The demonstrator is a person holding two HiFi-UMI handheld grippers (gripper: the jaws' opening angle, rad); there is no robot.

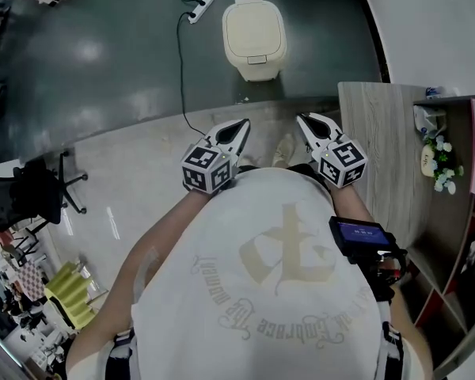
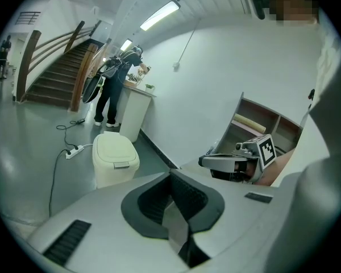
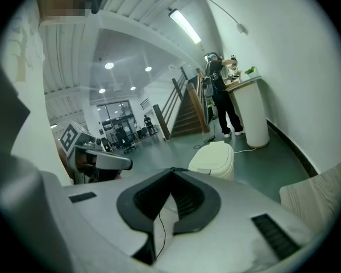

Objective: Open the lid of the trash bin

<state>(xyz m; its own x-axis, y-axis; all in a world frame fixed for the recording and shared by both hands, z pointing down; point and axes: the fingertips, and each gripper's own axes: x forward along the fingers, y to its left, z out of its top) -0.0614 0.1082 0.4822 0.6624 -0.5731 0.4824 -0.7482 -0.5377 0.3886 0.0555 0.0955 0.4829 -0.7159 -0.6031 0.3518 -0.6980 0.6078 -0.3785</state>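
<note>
Trash bin (image 1: 258,70) stands well ahead, lid (image 1: 253,26) shut; my left claw (image 1: 239,129) and right claw (image 1: 307,122) closed, empty; opening not begun.

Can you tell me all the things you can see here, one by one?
trash bin: one, cream, on the dark floor ahead, lid shut.
power strip: one, white, on the floor left of the bin.
office chair: one, black, far left.
wooden counter: one, pale, on the right.
flowers: one bunch, white, far right beside the wooden counter.
staircase: one, brown, in the background.
person: one, dark clothes, standing beyond the bin.
left hand-held gripper: one, grey and black, jaws together, empty.
right hand-held gripper: one, grey and black, jaws together, empty.
</note>
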